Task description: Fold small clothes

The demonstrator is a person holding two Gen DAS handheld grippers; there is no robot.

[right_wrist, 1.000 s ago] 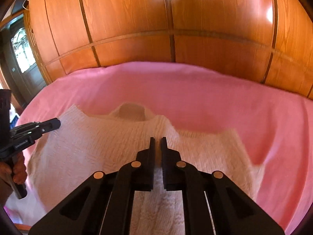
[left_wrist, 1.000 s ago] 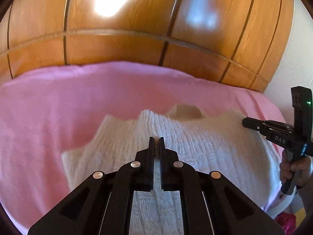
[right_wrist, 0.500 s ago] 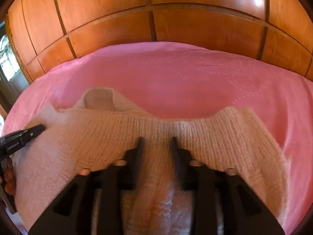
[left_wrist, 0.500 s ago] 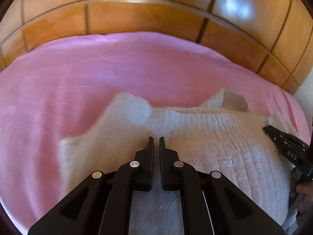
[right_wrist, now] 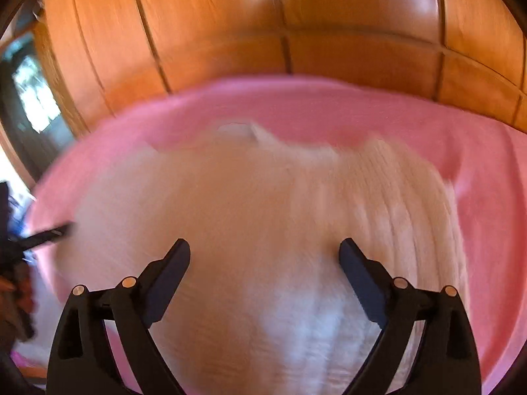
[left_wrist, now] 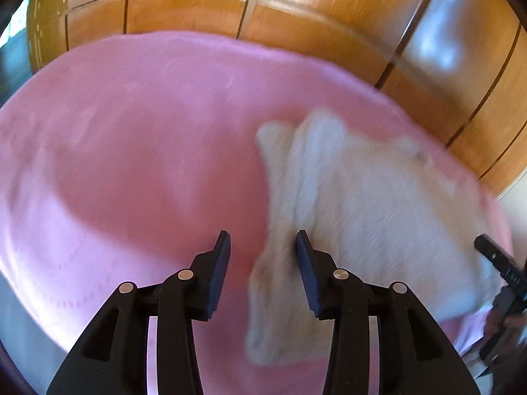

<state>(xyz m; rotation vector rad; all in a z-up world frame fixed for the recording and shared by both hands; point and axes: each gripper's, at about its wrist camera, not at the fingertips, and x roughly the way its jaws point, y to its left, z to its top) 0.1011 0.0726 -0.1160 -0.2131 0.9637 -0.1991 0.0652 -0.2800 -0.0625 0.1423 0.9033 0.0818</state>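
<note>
Both hand-held grippers hang over a white knitted sweater (right_wrist: 263, 230) spread on a pink bed cover (left_wrist: 131, 131). The right hand-held gripper (right_wrist: 265, 256) has just been opening and stands wide above the sweater's middle, its pads off the knit. The left hand-held gripper (left_wrist: 262, 250) has also been opening, now partly apart at the sweater's left edge, a blurred fold between the jaws but ungripped. Wooden panelling (right_wrist: 296, 16) rises behind the bed.
</note>
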